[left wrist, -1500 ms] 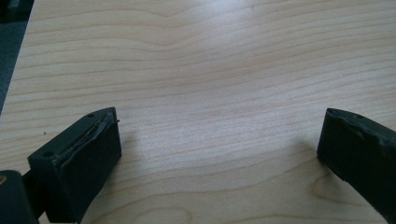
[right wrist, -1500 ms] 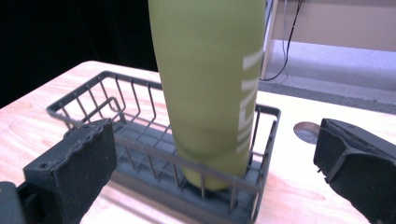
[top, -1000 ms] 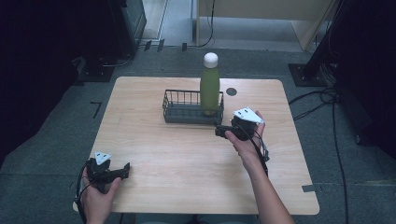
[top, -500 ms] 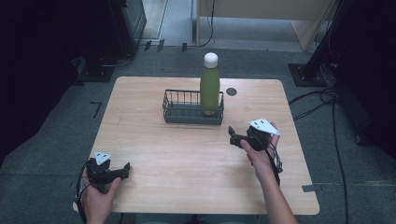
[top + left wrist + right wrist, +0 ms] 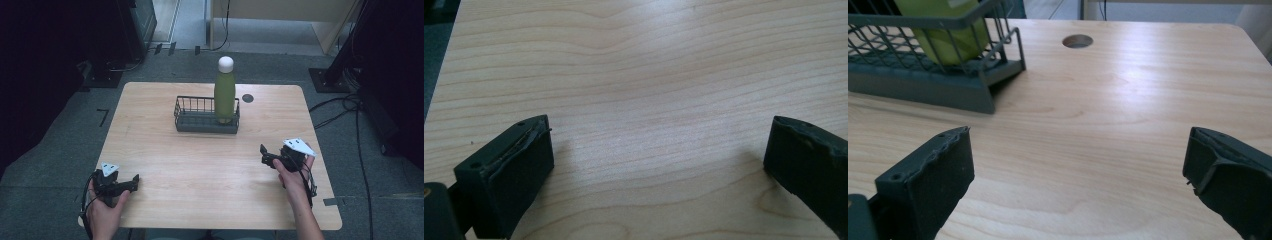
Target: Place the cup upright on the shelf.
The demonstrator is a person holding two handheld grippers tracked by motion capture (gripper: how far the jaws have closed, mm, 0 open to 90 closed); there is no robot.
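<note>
Bottle point(image 5: 225, 89), one, upright in one wire basket point(image 5: 200, 122) at 12 o'clock on table point(image 5: 210, 165). Left hand-held gripper point(image 5: 134, 181) at 7 o'clock, right hand-held gripper point(image 5: 263, 154) at 4 o'clock: both spread wide, holding nothing.

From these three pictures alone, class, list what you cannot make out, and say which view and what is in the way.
- Bottle: top cut off by the right gripper view's upper edge; basket wires cross its base.
- Basket: left end cut off by that view's left edge.
- Basket floor: too small and dark in the high view to tell whether it holds anything besides the bottle.
</note>
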